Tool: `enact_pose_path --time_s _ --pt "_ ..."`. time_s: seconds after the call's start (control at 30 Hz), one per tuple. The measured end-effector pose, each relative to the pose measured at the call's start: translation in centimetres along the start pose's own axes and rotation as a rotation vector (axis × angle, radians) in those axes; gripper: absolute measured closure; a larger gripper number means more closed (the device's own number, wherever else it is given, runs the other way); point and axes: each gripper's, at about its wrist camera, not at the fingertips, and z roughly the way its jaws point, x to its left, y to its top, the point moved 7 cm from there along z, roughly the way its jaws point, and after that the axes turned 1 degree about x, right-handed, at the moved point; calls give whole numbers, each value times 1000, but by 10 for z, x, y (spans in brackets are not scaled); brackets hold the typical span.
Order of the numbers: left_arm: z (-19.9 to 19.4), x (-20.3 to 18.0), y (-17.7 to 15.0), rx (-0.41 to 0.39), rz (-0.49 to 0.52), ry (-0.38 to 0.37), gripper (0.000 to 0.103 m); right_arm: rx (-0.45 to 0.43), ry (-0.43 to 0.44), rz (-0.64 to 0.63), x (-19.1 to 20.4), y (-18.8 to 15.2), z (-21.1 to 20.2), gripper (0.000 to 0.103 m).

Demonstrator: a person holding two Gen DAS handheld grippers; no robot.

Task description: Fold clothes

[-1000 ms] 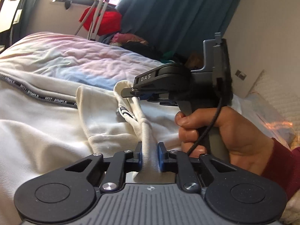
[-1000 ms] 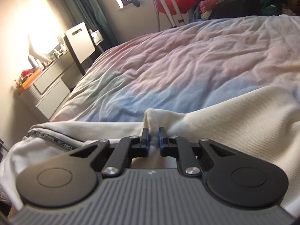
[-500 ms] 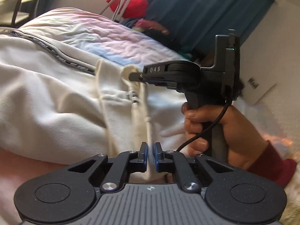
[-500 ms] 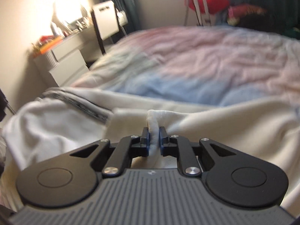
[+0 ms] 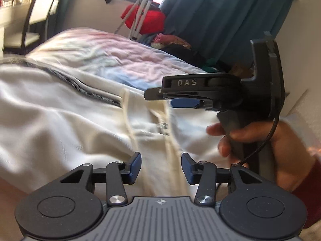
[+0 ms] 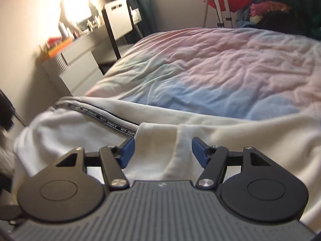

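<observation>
While both grippers hang over the near edge of the bed (image 6: 210, 64), neither one has hold of anything. The left gripper (image 5: 161, 167) has its blue-padded fingers (image 5: 134, 165) spread wide, cream cloth lying loose in the gap between them. The right gripper (image 6: 163, 151) stands apart in the same way, a soft ridge of the fabric lying between its pads but touching neither. From the left wrist view it shows side-on, held in a hand (image 5: 266, 146) with a dark red sleeve (image 5: 309, 192) at the wrist. The cream sweatshirt (image 6: 240, 132) lies rumpled across the pastel duvet — a black tape trim (image 6: 112, 123) lettered NOT-SIMPLE runs along one edge, and paler white fabric bunches at the left. Beyond the bed stand a white chair (image 6: 118, 18) and a grey drawer unit (image 6: 78, 68).
</observation>
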Motion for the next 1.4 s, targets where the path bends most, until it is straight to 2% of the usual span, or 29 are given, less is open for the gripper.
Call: enact_pose_path --time_s 0.07,0.13,0.23,0.37,0.47,0.53,0.57,0.6,0.63,0.7,0.8,0.97,1.03,1.13,1.23,1.27,1.3,1.4 --pt "-6 7 2 -17 16 10 51 -7 -36 -8 7 5 8 37" --pt "-12 19 9 -40 31 51 51 22 -61 -9 13 6 22 37" --pt "-23 44 21 -86 -24 97 51 66 -122 -10 16 3 41 36" --pt "-31 67 27 -94 -161 33 51 98 -187 -61 23 -2 56 28" --pt "-35 71 28 -98 -179 30 51 111 -260 -125 29 -8 64 29" --pt "-38 69 28 -105 -170 37 51 82 -302 -156 33 -10 64 35" --pt "-38 69 28 -107 -167 39 51 59 -320 -140 31 -8 61 47" --pt "-38 68 28 -110 -165 40 51 37 -339 -124 29 -7 58 70" --pt "-39 68 28 -113 -164 41 51 14 -357 -108 26 -6 54 81" --pt "-39 67 27 -117 -165 40 51 -30 -392 -75 22 -3 48 83" --pt "-39 65 29 -130 -142 41 51 -34 -394 -41 15 4 53 83" --pt "-32 65 30 -126 -105 89 51 -41 -397 16 2 14 61 83" --pt "-28 66 28 -114 -94 104 51 -44 -396 37 -3 18 64 81" --pt "-24 67 29 -109 -77 116 50 -71 -335 30 -2 11 60 73" --pt "-28 66 35 -135 -35 123 47 -117 -243 65 -1 9 43 47" --pt "-30 66 37 -148 -21 134 44 -130 -218 87 -2 8 36 31" --pt "-31 66 38 -156 -7 145 44 -147 -203 100 -2 8 28 25" --pt "-33 63 40 -170 45 171 43 -187 -175 107 -1 8 -1 25"
